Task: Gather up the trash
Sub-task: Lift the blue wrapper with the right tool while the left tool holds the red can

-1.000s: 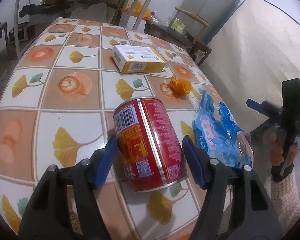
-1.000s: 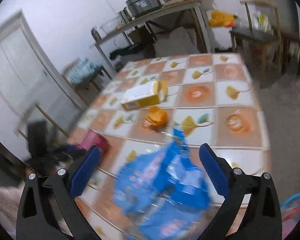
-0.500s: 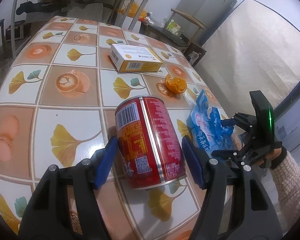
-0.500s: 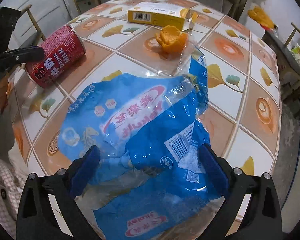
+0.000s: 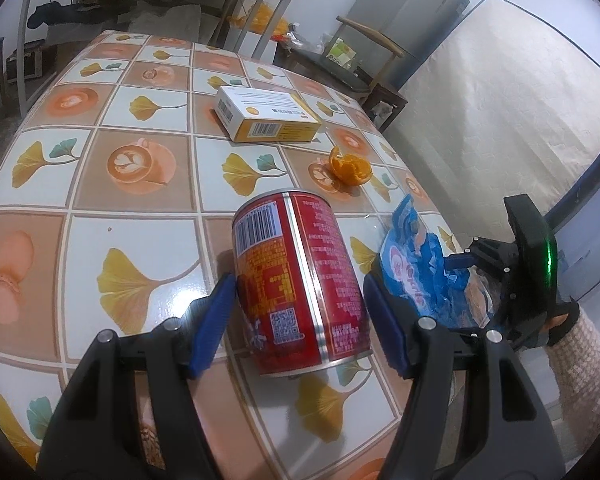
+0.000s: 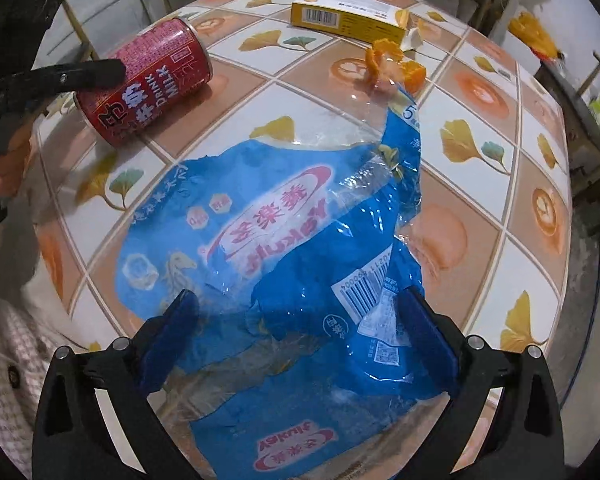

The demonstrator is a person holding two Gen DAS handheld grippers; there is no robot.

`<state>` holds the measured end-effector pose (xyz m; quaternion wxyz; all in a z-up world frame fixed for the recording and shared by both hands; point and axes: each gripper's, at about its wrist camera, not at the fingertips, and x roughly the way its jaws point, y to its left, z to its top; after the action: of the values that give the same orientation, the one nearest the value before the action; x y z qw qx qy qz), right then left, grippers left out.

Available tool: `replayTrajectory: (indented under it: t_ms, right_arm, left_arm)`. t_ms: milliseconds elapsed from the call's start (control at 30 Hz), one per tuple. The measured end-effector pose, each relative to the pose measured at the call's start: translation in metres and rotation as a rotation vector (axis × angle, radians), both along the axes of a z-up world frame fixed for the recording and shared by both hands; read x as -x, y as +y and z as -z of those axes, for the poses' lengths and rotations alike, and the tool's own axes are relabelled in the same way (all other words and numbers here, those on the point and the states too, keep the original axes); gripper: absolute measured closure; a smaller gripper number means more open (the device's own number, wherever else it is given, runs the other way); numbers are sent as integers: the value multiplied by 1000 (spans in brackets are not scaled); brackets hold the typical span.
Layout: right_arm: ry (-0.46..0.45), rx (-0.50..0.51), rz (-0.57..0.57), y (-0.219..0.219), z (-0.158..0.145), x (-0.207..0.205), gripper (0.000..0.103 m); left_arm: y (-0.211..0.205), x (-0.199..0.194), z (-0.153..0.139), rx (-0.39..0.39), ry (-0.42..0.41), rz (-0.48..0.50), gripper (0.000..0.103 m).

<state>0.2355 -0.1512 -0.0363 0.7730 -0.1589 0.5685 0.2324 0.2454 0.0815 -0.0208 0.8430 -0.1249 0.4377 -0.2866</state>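
Four trash items: on the tiled table (image 5: 140,208).
Red can (image 5: 300,280): lying on its side, centre of the left view, between the left gripper (image 5: 300,316) pads; left pad touching, right pad slightly apart.
Blue wrapper (image 6: 300,248): flat, centre of the right view, beneath the wide-spread right gripper (image 6: 300,340).
Orange peel (image 6: 396,66): upper centre.
Yellow box (image 6: 348,16): top.

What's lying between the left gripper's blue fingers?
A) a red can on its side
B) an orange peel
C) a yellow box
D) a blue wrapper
A: the red can lies on its side between the left gripper's fingers; peel, box and wrapper lie elsewhere.
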Motion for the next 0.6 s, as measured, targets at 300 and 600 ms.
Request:
replayTrajectory:
  t_ms: [300, 600]
  right_arm:
    - [-19, -14, 159, -5, -6, 3, 32]
    - [-49, -58, 334, -10, -12, 8, 92]
  left_arm:
    - [1, 0, 1, 2, -2, 0, 41]
    - [1, 3, 1, -11, -17, -6, 41]
